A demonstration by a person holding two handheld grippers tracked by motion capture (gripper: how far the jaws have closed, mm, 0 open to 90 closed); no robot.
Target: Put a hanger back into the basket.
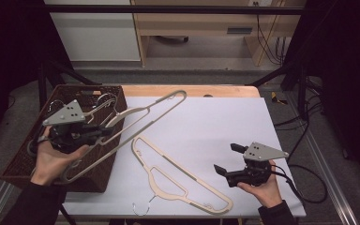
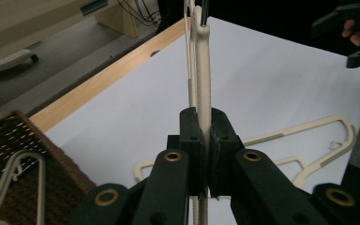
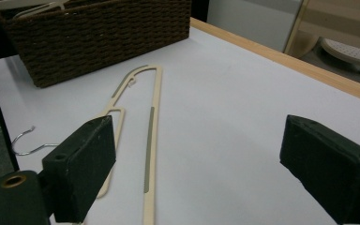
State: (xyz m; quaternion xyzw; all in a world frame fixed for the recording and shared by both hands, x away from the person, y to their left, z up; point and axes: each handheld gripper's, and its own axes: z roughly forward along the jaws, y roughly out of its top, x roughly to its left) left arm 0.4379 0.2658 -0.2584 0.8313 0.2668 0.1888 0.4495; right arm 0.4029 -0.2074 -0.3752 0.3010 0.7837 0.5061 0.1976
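Observation:
My left gripper (image 1: pixel 107 132) is shut on the bar of a cream plastic hanger (image 1: pixel 146 111), which it holds raised and slanted over the basket's right side. In the left gripper view the two jaws (image 2: pixel 205 140) press on that hanger (image 2: pixel 201 65), seen edge-on. A second cream hanger (image 1: pixel 183 180) lies flat on the white table top, its metal hook (image 1: pixel 143 206) by the front edge. My right gripper (image 1: pixel 228 158) hovers to the right of it, open, with nothing between its jaws (image 3: pixel 197 173). The flat hanger (image 3: pixel 152 126) lies just left of them.
A dark woven basket (image 1: pixel 26 161) stands at the table's left with more hangers (image 2: pixel 18 173) inside. The white sheet (image 1: pixel 215 122) covers the table, with a wooden edge (image 1: pixel 192 90) at the back. A black frame and cables run along the right side.

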